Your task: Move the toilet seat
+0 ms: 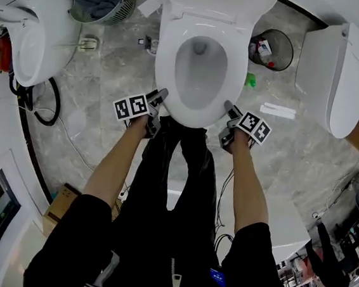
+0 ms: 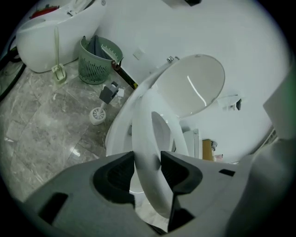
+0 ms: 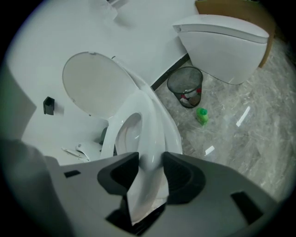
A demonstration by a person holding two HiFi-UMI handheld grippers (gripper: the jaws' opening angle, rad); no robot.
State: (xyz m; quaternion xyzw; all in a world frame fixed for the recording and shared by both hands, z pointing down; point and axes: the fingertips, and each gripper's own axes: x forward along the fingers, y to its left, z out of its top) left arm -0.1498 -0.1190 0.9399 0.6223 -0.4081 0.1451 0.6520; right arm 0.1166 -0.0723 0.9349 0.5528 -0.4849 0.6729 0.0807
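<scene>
My left gripper [image 1: 157, 98] and right gripper [image 1: 229, 108] each pinch the toilet seat [image 1: 166, 55], either side of its front rim. It lies over the bowl [image 1: 200, 78] ahead, long axis running away toward the raised lid [image 2: 194, 83], both grippers equally near

Grey marble floor [image 1: 104, 68]: toilet [image 1: 199, 78] centre, green basket [image 1: 120, 11] top-left, mesh bin [image 1: 284, 58] & green bottle [image 1: 250, 81] right.

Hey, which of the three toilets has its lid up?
The middle toilet, straight ahead of the person: its bowl shows. The left toilet and the right toilet have their lids down.
</scene>
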